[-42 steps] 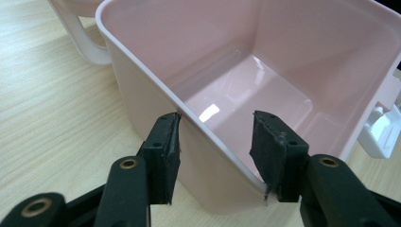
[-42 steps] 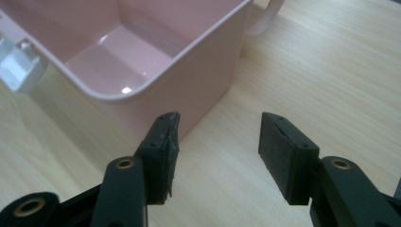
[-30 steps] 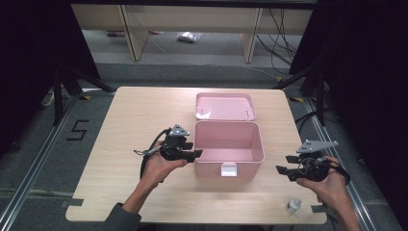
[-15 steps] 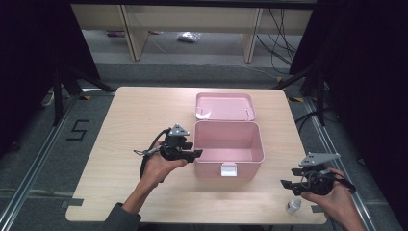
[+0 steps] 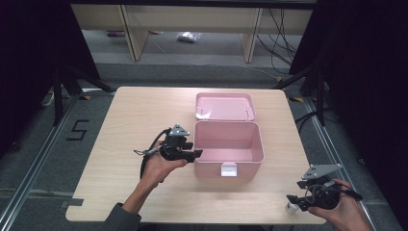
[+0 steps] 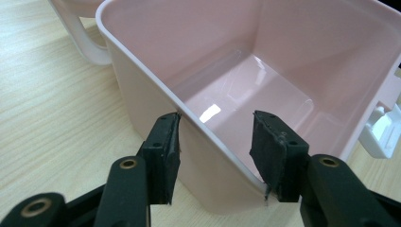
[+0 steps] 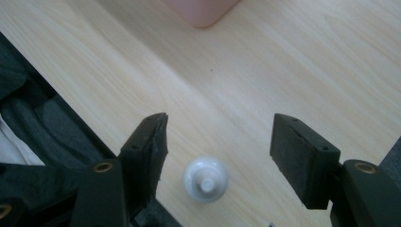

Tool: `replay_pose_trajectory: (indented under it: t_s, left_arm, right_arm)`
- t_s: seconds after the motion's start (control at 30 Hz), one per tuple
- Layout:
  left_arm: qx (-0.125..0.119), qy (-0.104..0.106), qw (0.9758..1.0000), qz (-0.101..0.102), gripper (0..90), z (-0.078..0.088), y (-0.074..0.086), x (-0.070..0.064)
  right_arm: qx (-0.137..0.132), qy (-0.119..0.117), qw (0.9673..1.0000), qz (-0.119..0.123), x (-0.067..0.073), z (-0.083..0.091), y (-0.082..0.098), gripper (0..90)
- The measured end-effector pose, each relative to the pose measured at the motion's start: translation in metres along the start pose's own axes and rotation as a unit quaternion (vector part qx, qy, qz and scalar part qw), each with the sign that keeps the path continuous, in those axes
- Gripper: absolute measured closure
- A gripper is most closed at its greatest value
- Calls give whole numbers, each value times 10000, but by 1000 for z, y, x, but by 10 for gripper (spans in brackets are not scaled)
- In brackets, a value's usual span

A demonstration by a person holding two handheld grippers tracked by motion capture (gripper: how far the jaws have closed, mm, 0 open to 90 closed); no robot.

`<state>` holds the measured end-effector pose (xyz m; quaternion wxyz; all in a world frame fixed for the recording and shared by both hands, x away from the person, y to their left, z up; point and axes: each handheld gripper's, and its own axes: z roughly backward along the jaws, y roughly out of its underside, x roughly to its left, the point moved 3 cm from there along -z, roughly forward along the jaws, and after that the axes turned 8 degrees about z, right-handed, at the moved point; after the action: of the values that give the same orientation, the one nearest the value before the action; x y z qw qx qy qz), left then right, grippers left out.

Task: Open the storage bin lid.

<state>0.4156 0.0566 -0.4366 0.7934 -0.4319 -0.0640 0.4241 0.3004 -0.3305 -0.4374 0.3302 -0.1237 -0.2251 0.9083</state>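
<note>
We see a pale wood-grain table (image 5: 120,139), flat, w/ rounded corners. Left to right: the left hand-held gripper (image 5: 195,154) sits at the left wall of a pink plastic box (image 5: 228,144), a smooth, glossy, rectangular tub w/ rounded corners and a white latch at its front. Its matching pink lid (image 5: 225,106) lies flat just behind it, touching or nearly so.

The left gripper view gives us what the high view can't: one black pad (image 6: 163,151) is outside the wall, the other inside the box, the thin rim running between them. Jaws approx half open; the outer pad meets the rim at its top corner, the inner one stands off, so no clamp on the wall.

Far right, near the table's front edge, the right hand-held gripper (image 5: 292,202) hovers over a small white bottle (image 5: 290,208). The right gripper view shows the bottle (image 7: 205,179) from above: round, dome-like, w/ a small nub in the centre, standing on the wood. Jaws have just been opening and are wide apart; the bottle is between them, closer to the left pad, touching neither.
</note>
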Motion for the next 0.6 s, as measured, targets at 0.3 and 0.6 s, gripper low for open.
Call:
replay_pose_trajectory:
  t_s: [0.3, 0.6]
  left_arm:
    - [-13, -26, 10000, -3, 518, 0, 0, 0]
    - [24, 19, 10000, -35, 516, 0, 0, -1]
  right_arm:
    - [303, 43, 9995, 31, 3, -6, 11, 365]
    - [576, -63, 9982, -153, 8, -13, 17, 367]
